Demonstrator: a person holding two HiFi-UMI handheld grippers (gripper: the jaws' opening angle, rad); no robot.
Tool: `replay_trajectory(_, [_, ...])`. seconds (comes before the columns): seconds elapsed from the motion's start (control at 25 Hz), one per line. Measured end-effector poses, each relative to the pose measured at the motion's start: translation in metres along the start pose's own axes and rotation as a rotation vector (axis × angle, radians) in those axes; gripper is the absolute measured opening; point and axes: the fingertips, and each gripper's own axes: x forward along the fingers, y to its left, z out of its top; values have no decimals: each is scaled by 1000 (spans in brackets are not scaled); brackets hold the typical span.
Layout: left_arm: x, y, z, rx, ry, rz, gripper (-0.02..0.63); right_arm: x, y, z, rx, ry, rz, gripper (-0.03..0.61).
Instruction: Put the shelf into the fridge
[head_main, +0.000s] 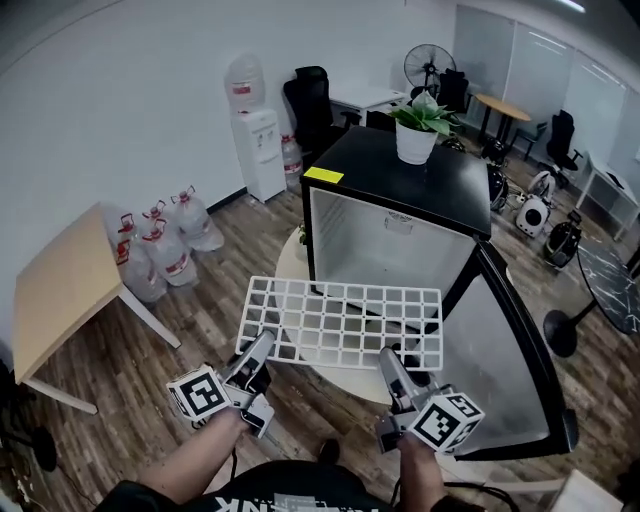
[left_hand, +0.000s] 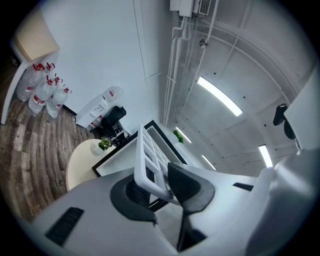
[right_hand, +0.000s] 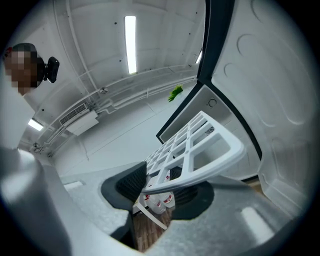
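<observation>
A white grid shelf (head_main: 340, 322) hangs flat in the air in front of the small black fridge (head_main: 400, 215), whose door (head_main: 510, 355) stands swung open to the right. My left gripper (head_main: 262, 352) is shut on the shelf's near left edge, and my right gripper (head_main: 388, 362) is shut on its near right edge. In the left gripper view the shelf (left_hand: 150, 162) runs edge-on between the dark pads toward the fridge (left_hand: 125, 150). In the right gripper view the shelf (right_hand: 195, 155) sits clamped between the pads, with the fridge opening (right_hand: 200, 115) beyond.
A potted plant (head_main: 418, 128) stands on the fridge top. The fridge rests on a round pale table (head_main: 345, 375). A wooden table (head_main: 60, 290) is at the left, with several water bottles (head_main: 160, 245) and a water dispenser (head_main: 258, 140) by the wall.
</observation>
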Motion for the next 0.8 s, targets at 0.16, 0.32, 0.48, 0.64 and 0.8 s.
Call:
replay_trajectory(0.16, [32,-7,6,-77,0,-46,87,14,-17,13,-9,-5,-23,138])
replay_trajectory(0.32, [60,-26,4,-186,-3,-147,87,18,-33,22,12,-12,-32,138])
replay_trajectory(0.48, [84,-39,2,-261,12,-243,87,19,-45,25,18,-21,-69,138])
replay_trajectory(0.64, [105,-33,3,-291,46,-254,87,27,-59,28,36,-33,-115,138])
replay_trajectory(0.8, [120,-16,7,-217,95,-222,86,32,-67,29,47,-53,-150,138])
